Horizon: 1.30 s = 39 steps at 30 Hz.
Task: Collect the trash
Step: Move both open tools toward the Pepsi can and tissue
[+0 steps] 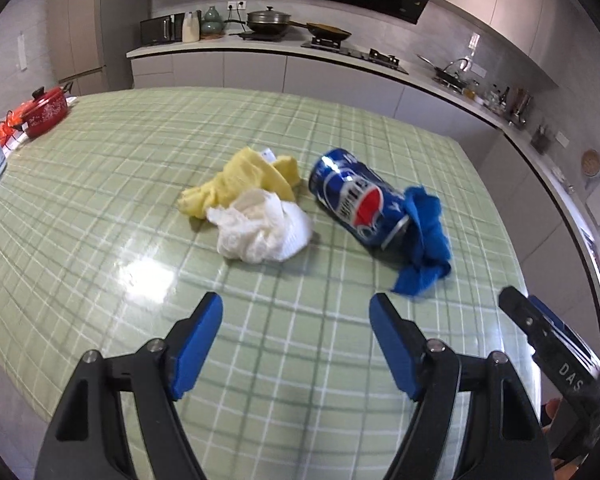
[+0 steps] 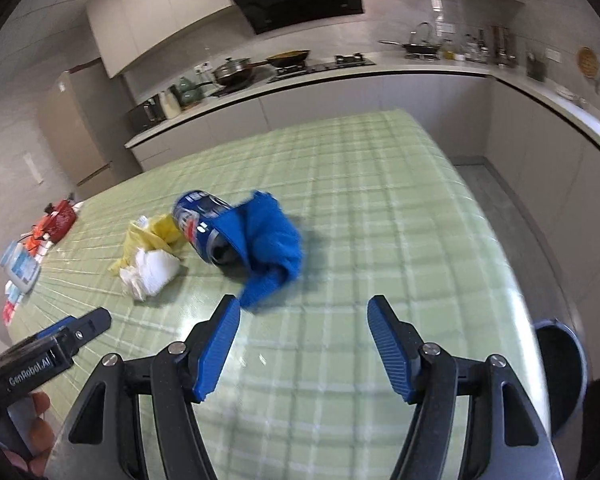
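Left gripper (image 1: 296, 312): mine, nearest the lens, jaws standing apart with nothing between them, hanging over bare tablecloth on the near side of the can
Right gripper (image 2: 302, 316): also mine, jaws apart and holding nothing, over the cloth just nearer me than the blue rag that lies against the can
Table (image 1: 100, 208): green checked cloth with a glossy sheen, carrying the can and all the litter around it
Can (image 1: 356, 200): blue cola can lying on its side near the middle of the table, one end toward me
Blue rag (image 1: 424, 240): crumpled, touching the can's near end and draped partly over it
White tissue (image 1: 262, 228): wadded, just to the left of the can, not touching it
Yellow cloth (image 1: 244, 180): bunched behind the tissue and touching it, left of the can
Red pot (image 1: 46, 110): lidded, well apart from the can at the table's far left edge
Bin (image 2: 560, 372): dark round container below the table's right edge, well to the right of the can
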### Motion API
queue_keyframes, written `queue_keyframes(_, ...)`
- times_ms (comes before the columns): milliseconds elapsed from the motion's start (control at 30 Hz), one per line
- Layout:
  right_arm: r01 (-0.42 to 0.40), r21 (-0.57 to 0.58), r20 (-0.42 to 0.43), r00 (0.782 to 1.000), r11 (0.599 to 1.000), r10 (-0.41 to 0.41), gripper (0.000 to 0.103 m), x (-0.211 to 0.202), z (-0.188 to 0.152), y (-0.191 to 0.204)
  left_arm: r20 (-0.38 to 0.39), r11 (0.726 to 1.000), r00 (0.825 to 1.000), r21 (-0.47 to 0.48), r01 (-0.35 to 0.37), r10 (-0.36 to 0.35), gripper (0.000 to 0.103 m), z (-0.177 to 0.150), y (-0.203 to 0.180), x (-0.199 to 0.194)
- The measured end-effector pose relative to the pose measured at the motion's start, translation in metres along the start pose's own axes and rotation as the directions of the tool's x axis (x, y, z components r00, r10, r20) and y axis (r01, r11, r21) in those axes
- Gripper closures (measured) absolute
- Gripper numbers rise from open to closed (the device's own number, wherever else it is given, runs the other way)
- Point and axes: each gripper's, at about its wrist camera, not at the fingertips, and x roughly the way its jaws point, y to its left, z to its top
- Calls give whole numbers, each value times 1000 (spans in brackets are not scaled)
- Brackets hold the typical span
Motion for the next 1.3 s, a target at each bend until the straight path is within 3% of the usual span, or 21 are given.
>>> queue_keyframes(233, -99, -80, -51, 994, 992, 95, 35, 41, 14, 28, 10, 998, 999, -49, -47, 48, 26, 16, 14, 13)
queue_keyframes(500, -156, -112, -109, 984, 981, 143, 35, 80, 17, 65, -1, 995, 998, -79, -62, 62, 26, 27, 53, 23)
queue_keyframes(833, -113, -71, -126, 987, 991, 104, 35, 111, 18, 98, -36, 999, 999, -48, -11, 9, 26, 53, 91, 49)
queue_keyframes(1067, -22, -65, -81, 997, 998, 17, 35, 112, 24, 104, -48, 1000, 999, -21, 19, -20, 26, 60, 97, 58)
queue_keyframes(1300, -23, -65, -72, 997, 998, 18, 35, 116, 33, 111, -58, 1000, 998, -18, 13, -14, 26, 64, 105, 63)
